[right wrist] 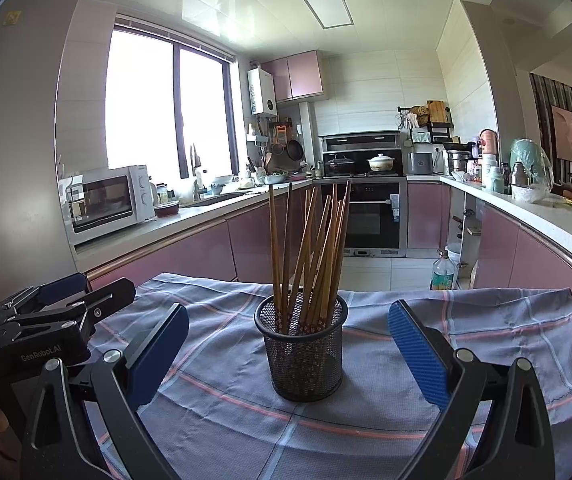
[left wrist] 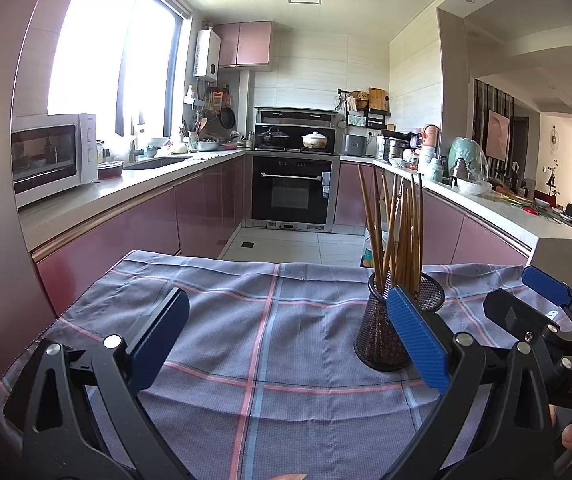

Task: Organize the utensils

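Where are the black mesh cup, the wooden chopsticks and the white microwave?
Black mesh cup (right wrist: 304, 360), right wrist view, front wall.
Wooden chopsticks (right wrist: 318, 256), right wrist view, mid-shafts.
White microwave (left wrist: 51, 156), left wrist view, glass door.

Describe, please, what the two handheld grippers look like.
Both the left gripper and right gripper have black angular frames with silver rivets. Their fingers carry flat, textured blue pads. White lettering marks the bodies: "GenRobot.AI" on the left, "DAS" on the right.
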### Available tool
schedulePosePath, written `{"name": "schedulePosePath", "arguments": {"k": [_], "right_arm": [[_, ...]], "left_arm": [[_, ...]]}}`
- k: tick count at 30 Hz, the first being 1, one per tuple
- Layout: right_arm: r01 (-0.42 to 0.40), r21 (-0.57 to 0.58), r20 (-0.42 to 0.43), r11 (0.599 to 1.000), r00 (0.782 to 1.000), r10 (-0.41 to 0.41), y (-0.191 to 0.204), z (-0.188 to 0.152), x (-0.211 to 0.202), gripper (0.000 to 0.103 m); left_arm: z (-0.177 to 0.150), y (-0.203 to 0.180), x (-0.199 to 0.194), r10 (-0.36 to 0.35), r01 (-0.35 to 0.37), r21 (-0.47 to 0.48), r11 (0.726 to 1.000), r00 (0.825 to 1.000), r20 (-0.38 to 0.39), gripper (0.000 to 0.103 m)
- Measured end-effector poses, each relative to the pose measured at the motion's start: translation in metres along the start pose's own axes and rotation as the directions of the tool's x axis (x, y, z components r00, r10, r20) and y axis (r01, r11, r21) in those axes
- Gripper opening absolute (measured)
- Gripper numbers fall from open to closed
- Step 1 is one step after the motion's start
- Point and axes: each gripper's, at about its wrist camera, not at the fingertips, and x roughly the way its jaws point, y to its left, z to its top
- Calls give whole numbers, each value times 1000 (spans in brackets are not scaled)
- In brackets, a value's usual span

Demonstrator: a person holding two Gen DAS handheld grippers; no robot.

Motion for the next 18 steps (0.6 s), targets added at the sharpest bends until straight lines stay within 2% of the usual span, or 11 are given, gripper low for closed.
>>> {"name": "schedulePosePath", "arguments": {"k": [18], "right_arm": [[5, 0, 1, 1000, 1000, -5, -1, 0, 1, 96]], "left_arm": [[-1, -1, 0, -1, 1, 1, 1000, 1000, -5, 98]]}}
